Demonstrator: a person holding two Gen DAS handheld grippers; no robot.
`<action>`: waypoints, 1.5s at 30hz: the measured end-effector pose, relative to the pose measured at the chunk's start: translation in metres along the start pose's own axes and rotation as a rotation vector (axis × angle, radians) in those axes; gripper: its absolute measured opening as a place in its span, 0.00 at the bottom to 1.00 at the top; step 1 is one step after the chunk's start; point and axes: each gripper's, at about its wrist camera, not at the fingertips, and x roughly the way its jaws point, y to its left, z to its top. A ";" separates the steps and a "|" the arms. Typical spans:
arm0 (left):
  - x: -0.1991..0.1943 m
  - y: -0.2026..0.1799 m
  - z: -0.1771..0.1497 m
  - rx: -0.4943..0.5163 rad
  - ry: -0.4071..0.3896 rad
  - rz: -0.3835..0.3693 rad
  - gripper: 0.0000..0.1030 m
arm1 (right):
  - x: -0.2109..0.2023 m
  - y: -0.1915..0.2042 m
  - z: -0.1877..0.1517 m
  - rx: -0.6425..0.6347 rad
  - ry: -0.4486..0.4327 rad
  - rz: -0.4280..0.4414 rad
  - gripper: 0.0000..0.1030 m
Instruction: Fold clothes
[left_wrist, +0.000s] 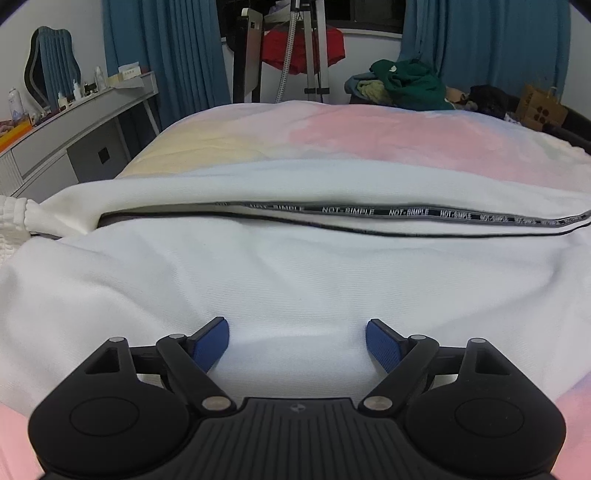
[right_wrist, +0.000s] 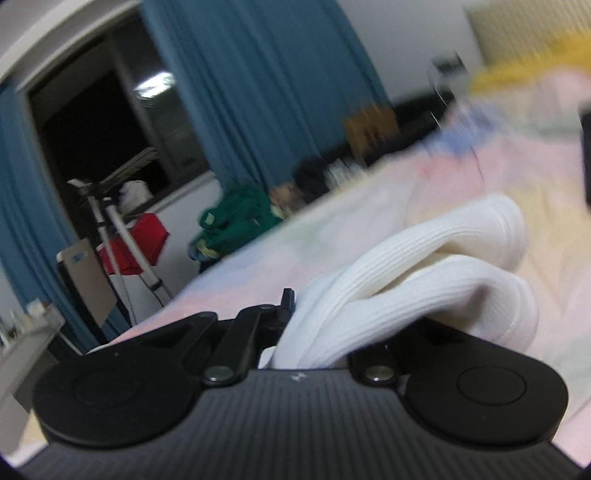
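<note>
Right hand-held gripper (right_wrist: 317, 332) clamps the white garment's ribbed cuff (right_wrist: 424, 266); left hand-held gripper (left_wrist: 297, 341) gapes empty over the garment (left_wrist: 295, 280). Lift cuff across evenly, keeping tension.

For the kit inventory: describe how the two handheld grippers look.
Both are alike. The left gripper has a black ribbed body, two round black caps, black linkage arms on silver pins and blue textured pads. The right gripper shares the body, caps and pins; cloth hides its pads. No hands or sleeves show.

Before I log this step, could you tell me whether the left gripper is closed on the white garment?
No, the left gripper stands open above the white garment, its blue pads wide apart.
</note>
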 end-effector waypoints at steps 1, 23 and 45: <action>-0.004 0.003 0.002 -0.015 -0.004 -0.004 0.81 | -0.007 0.012 0.004 -0.043 -0.027 0.015 0.12; -0.080 0.073 0.029 -0.218 -0.242 0.036 0.81 | -0.063 0.243 -0.225 -1.082 0.208 0.391 0.12; -0.064 0.084 0.013 -0.346 -0.189 -0.265 0.81 | -0.100 0.233 -0.145 -0.764 0.456 0.654 0.62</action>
